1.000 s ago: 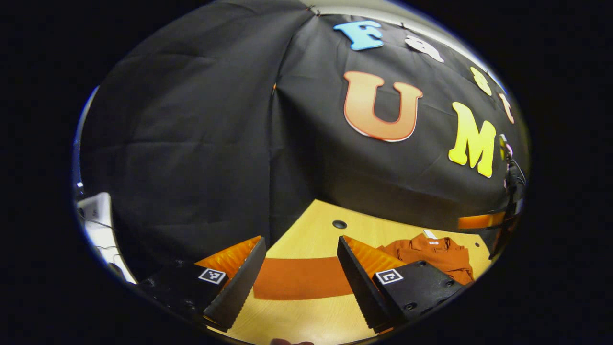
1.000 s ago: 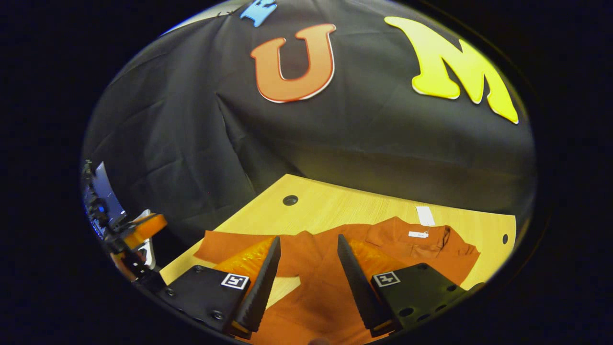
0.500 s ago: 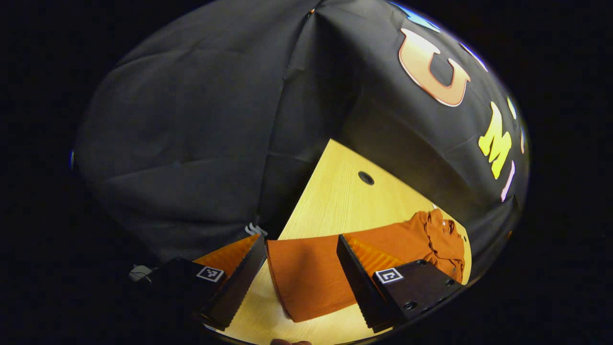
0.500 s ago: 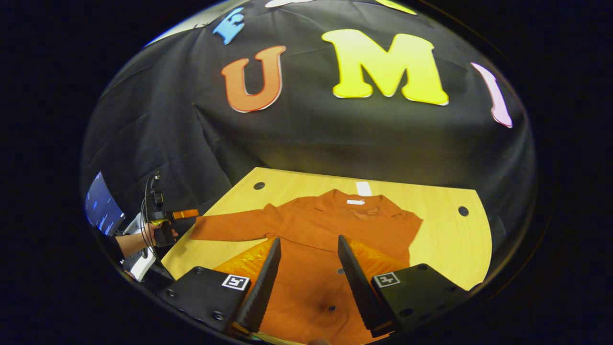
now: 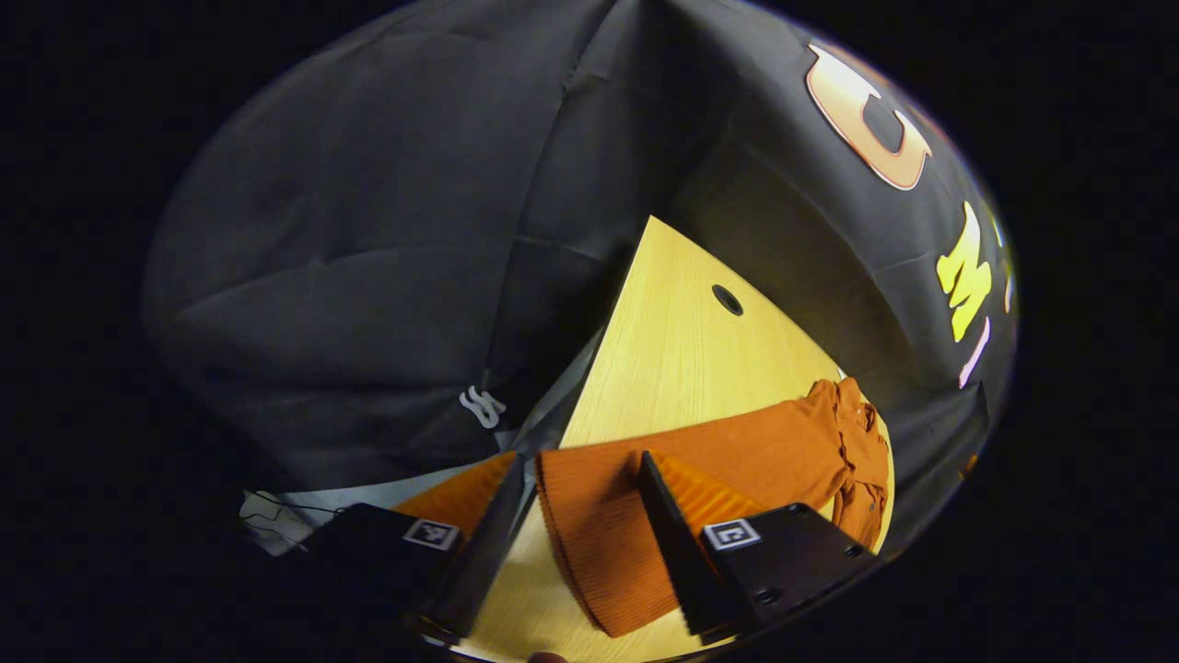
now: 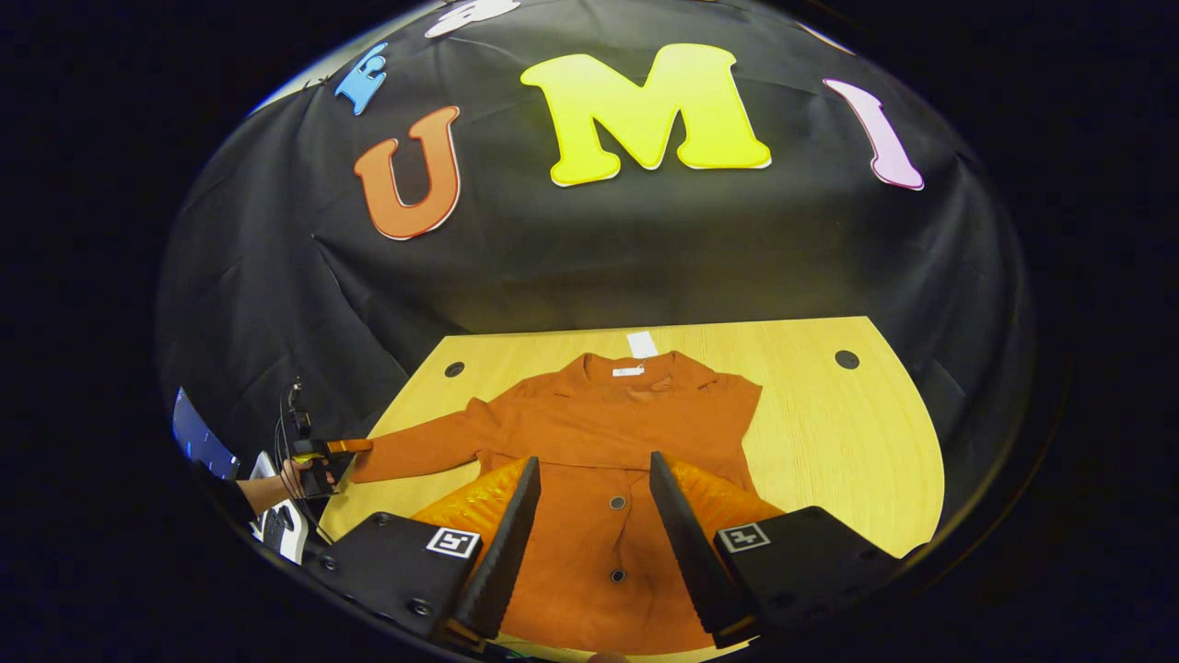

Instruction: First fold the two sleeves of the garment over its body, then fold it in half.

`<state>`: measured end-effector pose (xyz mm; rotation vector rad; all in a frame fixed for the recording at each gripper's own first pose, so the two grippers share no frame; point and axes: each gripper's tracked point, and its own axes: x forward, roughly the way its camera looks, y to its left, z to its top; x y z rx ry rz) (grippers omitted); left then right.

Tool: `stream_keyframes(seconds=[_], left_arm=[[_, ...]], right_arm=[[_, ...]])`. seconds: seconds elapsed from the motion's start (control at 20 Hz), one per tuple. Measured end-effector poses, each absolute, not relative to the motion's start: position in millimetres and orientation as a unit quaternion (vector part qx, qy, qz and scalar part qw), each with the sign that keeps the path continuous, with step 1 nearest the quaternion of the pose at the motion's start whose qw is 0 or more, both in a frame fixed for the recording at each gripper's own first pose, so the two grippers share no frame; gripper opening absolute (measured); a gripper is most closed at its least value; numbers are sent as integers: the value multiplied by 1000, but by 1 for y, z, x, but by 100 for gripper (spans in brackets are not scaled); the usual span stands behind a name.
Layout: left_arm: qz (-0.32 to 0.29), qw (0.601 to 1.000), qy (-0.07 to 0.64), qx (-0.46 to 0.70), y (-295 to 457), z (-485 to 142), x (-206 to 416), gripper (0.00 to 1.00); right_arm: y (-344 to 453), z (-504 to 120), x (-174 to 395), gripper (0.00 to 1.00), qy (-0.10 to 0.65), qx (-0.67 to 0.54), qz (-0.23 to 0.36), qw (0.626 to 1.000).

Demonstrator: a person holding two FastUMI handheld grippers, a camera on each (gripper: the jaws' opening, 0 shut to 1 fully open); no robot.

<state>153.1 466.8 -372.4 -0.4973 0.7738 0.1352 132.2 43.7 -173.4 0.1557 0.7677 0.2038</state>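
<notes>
- The left gripper (image 5: 576, 543) has its fingers spread apart, and the cuff end of the garment's sleeve (image 5: 599, 525) lies between them on the table (image 5: 672, 350); neither finger is clearly pressing on the cloth, so nothing is held.
- Seen from the right gripper view, that same left gripper (image 6: 322, 453), with the hand (image 6: 293, 479) holding it, sits right at the tip of the outstretched sleeve (image 6: 414, 444), at the table's near-left edge.
- The right gripper (image 6: 589, 543) is open too, hovering over the lower front of the garment (image 6: 608, 433), with two buttons (image 6: 617, 503) showing between its fingers.
- The garment, a rust-orange buttoned top, lies spread flat in the middle of the table, collar (image 6: 636, 368) toward the booth's far wall. That sleeve stretches straight out from the body; the other sleeve is hard to make out, apparently lying close along the body's far side.
- Judgement: this is the very first step, the sleeve fold, and it is not yet begun — the sleeve is unfolded.
- The next move calls for the left gripper to pinch the cuff, lift it just clear of the table and carry it across onto the garment's chest, laying it flat without dragging the body askew.
</notes>
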Motion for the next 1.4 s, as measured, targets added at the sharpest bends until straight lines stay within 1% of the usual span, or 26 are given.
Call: stream_keyframes(seconds=[0.05, 0.15, 0.2, 0.35, 0.45, 0.5, 0.7, 0.95, 1.0, 1.05, 1.2, 1.25, 1.3, 1.4], left_arm=[[69, 894, 377, -230, 466, -371, 153, 77], [83, 898, 384, -200, 473, -366, 150, 73], [97, 901, 383, -181, 478, -364, 150, 64], [127, 901, 384, -154, 492, -358, 147, 9], [130, 900, 384, -160, 487, -353, 148, 4], [114, 900, 381, -181, 475, -348, 151, 3], [101, 911, 352, -191, 456, -308, 160, 2], [70, 930, 317, -171, 403, -235, 173, 3], [62, 933, 309, -171, 386, -218, 177, 3], [52, 937, 302, -168, 369, -201, 181, 3], [24, 949, 280, -142, 307, -152, 197, 3], [13, 952, 274, -135, 283, -135, 200, 2], [3, 955, 267, -128, 257, -120, 207, 2], [-21, 961, 251, -112, 208, -95, 222, 2]], right_arm=[[45, -175, 131, 78, 375, 77, 99, 918], [46, -178, 130, 78, 379, 79, 101, 917], [46, -179, 128, 78, 381, 82, 101, 915], [47, -184, 122, 78, 388, 87, 105, 912], [41, -183, 119, 78, 387, 85, 106, 912], [39, -181, 117, 78, 385, 83, 107, 913], [32, -171, 111, 78, 371, 81, 116, 918], [34, -155, 97, 78, 347, 98, 151, 920], [33, -148, 94, 78, 340, 102, 159, 921], [30, -138, 89, 72, 327, 108, 167, 924], [9, -110, 82, 72, 281, 95, 177, 938], [0, -105, 77, 75, 270, 88, 179, 942], [-9, -99, 73, 81, 259, 85, 180, 945], [-28, -91, 68, 81, 243, 84, 179, 950]])
